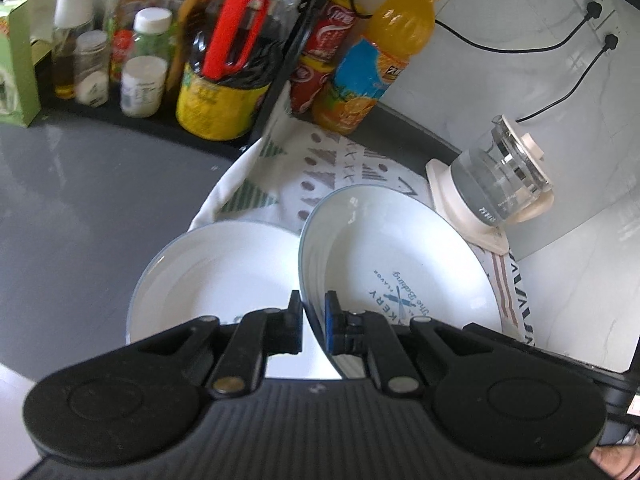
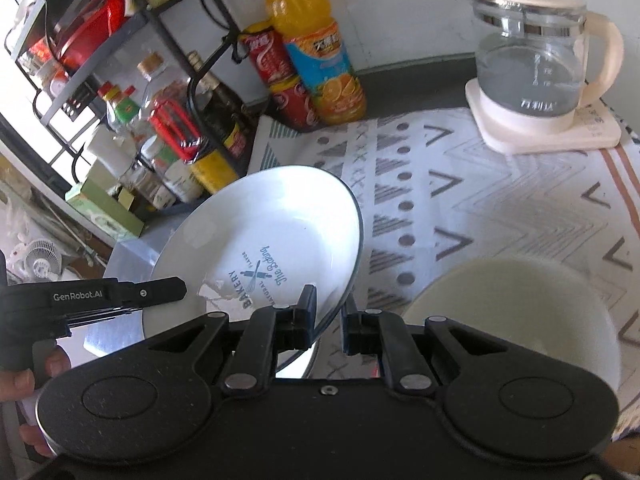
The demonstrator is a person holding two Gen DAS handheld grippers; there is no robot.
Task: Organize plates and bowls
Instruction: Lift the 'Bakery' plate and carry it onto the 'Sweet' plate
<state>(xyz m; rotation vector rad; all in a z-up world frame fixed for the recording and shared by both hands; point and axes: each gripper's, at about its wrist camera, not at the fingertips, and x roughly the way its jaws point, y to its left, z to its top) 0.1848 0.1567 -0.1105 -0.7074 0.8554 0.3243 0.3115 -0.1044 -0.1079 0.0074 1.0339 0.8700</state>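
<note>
From the left wrist view, the left gripper (image 1: 314, 322) has its fingers pinching the near rim of the printed plate (image 1: 400, 268), which is tilted up over a plain plate (image 1: 216, 272) lying on the patterned cloth (image 1: 320, 164). The hold sits on the very edge, so I reckon the plate could swing or slide out and knock the one beneath.

From the right wrist view, the right gripper (image 2: 328, 320) straddles the same printed plate's (image 2: 264, 240) opposite rim; the far pad looks just apart, so not clamped. A cream bowl (image 2: 516, 308) sits close by, and the glass kettle (image 2: 532, 64) stands further back, within reach of a careless sweep
</note>
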